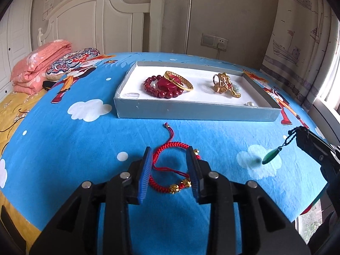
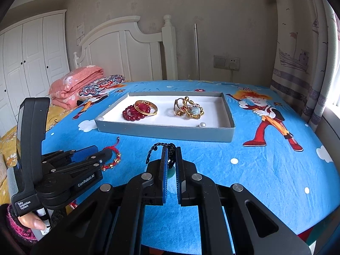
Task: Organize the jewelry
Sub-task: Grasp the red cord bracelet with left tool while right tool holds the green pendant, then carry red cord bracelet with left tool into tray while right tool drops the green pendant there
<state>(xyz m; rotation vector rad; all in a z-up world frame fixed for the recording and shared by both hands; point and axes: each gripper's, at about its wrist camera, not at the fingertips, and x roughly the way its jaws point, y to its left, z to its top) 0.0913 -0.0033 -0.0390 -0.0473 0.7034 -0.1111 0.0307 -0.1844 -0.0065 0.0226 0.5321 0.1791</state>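
Note:
A red braided bracelet (image 1: 170,165) with gold beads lies on the blue sheet. My left gripper (image 1: 172,152) is open, its fingers on either side of the bracelet; both also show in the right wrist view, the bracelet (image 2: 111,156) and the gripper (image 2: 102,155). My right gripper (image 2: 171,148) is shut on the black cord (image 2: 153,148) of a green pendant necklace, held above the sheet. The pendant (image 1: 268,158) hangs below that gripper (image 1: 301,133) in the left wrist view. A grey tray (image 1: 191,111) holds red beads (image 1: 163,89), a gold bangle (image 1: 179,80) and gold pieces (image 1: 223,84).
The tray (image 2: 165,131) sits mid-bed with a loose pearl (image 2: 201,124) in its near right corner. A folded pink quilt (image 1: 36,63) and a patterned pillow (image 1: 72,61) lie at the left. A curtain (image 2: 301,53) and a window are at the right.

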